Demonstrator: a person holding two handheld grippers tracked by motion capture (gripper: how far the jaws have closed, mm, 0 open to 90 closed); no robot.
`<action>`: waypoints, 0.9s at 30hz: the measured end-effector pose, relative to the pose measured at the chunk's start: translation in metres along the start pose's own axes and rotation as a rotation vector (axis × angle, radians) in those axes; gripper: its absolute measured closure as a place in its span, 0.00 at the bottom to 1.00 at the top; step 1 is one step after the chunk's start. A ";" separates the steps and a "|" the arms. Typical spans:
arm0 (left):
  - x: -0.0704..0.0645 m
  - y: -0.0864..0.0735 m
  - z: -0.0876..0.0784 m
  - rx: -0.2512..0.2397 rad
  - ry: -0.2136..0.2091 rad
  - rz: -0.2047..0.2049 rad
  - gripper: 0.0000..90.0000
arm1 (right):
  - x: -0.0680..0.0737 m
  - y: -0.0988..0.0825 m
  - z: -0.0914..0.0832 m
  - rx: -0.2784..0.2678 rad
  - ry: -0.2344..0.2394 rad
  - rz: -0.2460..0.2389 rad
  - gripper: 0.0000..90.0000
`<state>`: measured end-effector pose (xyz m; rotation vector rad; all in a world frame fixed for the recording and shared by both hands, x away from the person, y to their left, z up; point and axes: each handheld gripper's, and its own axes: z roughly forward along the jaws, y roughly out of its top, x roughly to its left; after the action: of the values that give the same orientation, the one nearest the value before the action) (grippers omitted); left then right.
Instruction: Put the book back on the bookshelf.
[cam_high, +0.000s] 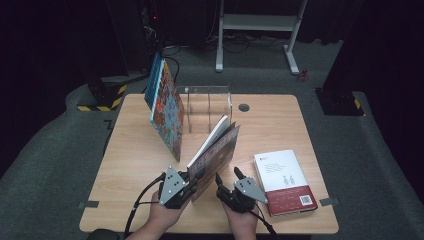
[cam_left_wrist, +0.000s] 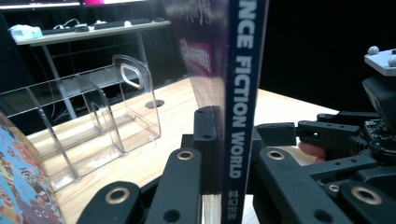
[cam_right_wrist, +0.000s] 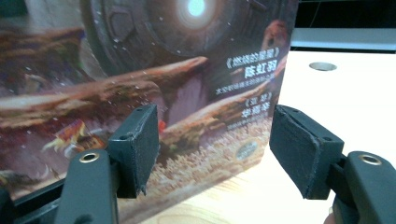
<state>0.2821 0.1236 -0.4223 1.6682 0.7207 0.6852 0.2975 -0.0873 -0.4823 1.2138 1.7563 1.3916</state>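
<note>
Where left hand-held gripper (cam_left_wrist: 224, 158) clamps magazine (cam_left_wrist: 243, 93), spine lettering apparently "FICTION WORLD"

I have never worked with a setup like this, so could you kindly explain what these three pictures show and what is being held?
A person at a wooden table holds a hand-operated two-jaw gripper in each hand. One picture looks down from above; the other two come from cameras riding on each gripper. The left gripper is clamped on the spine of a science fiction book, holding it upright. The right gripper waits beside it, jaws open, facing the book's cover. Also on the table: a clear plastic book holder, a colourful picture book leaning against it, and a white and red book lying flat.
</note>
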 end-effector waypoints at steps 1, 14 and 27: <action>0.000 0.000 0.000 0.000 -0.002 0.001 0.93 | -0.002 -0.001 -0.001 0.002 0.000 -0.002 0.36; 0.004 -0.001 0.000 -0.004 0.011 -0.026 0.93 | -0.030 -0.009 -0.016 0.084 -0.054 -0.064 0.38; 0.003 0.003 0.003 -0.008 0.004 -0.014 0.93 | -0.046 -0.016 -0.023 0.104 -0.066 -0.104 0.44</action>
<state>0.2869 0.1237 -0.4193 1.6534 0.7313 0.6809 0.2919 -0.1390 -0.4949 1.1902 1.8376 1.2011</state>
